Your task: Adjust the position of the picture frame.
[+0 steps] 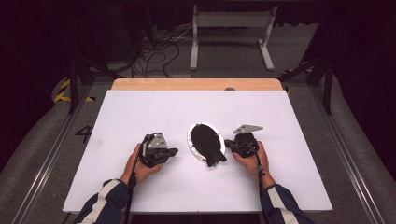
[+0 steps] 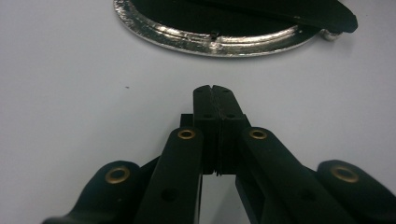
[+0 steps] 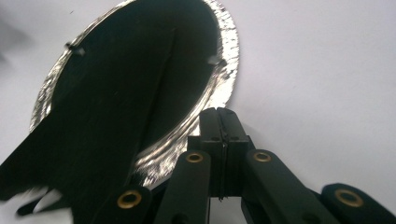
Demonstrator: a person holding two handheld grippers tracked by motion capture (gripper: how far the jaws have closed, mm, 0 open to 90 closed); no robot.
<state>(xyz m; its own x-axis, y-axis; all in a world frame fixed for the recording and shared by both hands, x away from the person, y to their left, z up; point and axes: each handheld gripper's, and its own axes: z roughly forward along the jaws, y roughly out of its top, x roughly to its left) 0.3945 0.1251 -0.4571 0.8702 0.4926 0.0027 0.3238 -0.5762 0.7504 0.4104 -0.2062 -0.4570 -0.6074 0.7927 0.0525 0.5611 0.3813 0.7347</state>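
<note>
Two striped sleeves are seen at the near edge of the white counter (image 1: 140, 186), each hand carrying tongs. The left tongs (image 1: 173, 151) are held just above the counter surface, their jaws pressed together with nothing between them, and are pointed toward the silver plate (image 1: 190, 140) from a short way off. The right tongs (image 1: 227, 143) are likewise pressed together and empty; in the right gripper view their tips (image 3: 220, 112) are seen right at the plate's foil rim (image 3: 229, 60), though contact cannot be told. A black, fish-shaped piece (image 1: 207, 143) is laid across the plate, its tail end hanging over the near rim. Beyond the counter's wooden far edge (image 1: 196, 84), cables and a white frame (image 1: 231, 21) are seen on the floor
</note>
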